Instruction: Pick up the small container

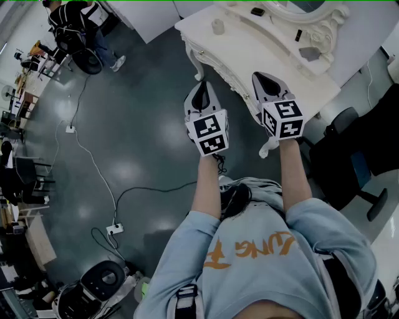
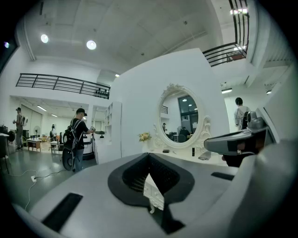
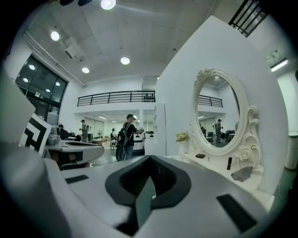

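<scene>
A white dressing table [image 1: 274, 62] with an oval mirror [image 3: 219, 111] stands ahead of me. On it lie a small flat black box [image 1: 257, 11] [image 3: 199, 156], a little pale pot of flowers [image 1: 217, 26] [image 3: 183, 138], a black tube [image 1: 298, 35] [image 3: 229, 162] and a grey cloth [image 1: 310, 53] [image 3: 242, 173]. I cannot tell which of them is the small container. My left gripper [image 1: 201, 87] [image 2: 151, 186] hangs over the floor just short of the table's edge, shut and empty. The right gripper [image 1: 265, 78] [image 3: 144, 190] is over the table's near edge, also shut with nothing in it.
A black office chair [image 1: 349, 156] stands to my right beside the table. Cables and a power strip [image 1: 114, 228] lie on the dark floor to the left. A person with a backpack [image 1: 78, 25] [image 3: 126, 137] stands far off by a bicycle. A round machine [image 1: 103, 279] sits behind me.
</scene>
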The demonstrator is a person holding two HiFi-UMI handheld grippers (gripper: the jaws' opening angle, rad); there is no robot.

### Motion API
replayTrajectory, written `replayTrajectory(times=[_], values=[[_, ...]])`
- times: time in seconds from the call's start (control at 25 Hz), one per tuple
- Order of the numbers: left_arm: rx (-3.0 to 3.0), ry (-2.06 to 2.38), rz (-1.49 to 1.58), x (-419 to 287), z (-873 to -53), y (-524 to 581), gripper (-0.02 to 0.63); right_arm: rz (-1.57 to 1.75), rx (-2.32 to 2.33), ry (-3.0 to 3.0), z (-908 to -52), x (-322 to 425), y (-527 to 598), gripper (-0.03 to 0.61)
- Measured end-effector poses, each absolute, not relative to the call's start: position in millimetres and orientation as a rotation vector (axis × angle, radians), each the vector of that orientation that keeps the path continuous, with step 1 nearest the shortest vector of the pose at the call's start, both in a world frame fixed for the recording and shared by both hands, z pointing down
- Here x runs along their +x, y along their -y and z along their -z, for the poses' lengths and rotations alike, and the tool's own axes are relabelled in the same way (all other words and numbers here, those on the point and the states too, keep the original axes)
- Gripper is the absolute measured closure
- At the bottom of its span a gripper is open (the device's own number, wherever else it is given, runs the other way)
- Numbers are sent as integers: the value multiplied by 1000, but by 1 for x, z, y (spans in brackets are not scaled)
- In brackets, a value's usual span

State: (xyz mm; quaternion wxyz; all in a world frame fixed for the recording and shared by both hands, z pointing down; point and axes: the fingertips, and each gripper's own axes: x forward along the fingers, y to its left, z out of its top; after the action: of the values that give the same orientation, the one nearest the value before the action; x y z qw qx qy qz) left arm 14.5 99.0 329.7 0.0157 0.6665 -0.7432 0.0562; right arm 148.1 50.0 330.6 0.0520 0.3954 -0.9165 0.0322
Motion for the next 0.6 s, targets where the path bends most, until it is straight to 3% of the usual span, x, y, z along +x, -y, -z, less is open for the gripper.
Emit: replayTrajectory(times=[0.6], values=[[2037, 2336, -163, 9, -328, -91, 592, -157, 1162, 2855, -323, 149, -37, 549]])
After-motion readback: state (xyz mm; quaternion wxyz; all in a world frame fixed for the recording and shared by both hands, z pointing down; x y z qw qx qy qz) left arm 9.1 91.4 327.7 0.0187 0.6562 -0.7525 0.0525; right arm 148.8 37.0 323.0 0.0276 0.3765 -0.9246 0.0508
